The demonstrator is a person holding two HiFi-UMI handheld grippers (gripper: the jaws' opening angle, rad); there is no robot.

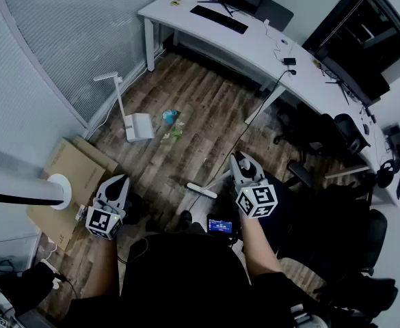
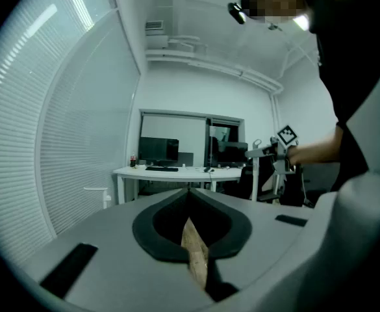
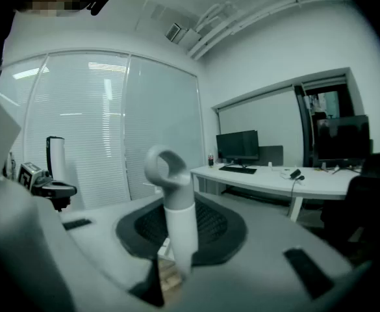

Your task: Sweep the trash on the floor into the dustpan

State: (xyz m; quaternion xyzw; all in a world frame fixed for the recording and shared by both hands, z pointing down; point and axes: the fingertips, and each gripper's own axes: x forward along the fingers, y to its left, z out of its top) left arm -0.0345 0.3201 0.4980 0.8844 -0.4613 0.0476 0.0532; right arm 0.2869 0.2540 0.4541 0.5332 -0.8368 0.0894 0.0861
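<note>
**Nothing swept yet: trash lies loose beside the dustpan**

Head view: the blue-green scraps of trash (image 1: 171, 123) lie on the brown wooden floor (image 1: 213, 108), just beside the white long-handled dustpan (image 1: 139, 126). None seems to be inside it, so the whole sweep is left to do. Both hands sit low in front of the body, well apart from the trash, with the left gripper (image 1: 120, 183) and right gripper (image 1: 242, 161) pointing forward. The white broom head (image 1: 202, 190) rests near the feet.

Left gripper view: the jaws are pressed together with nothing between them.

Right gripper view: the jaws are clamped on the white ring-topped broom handle (image 3: 178, 229)
</note>
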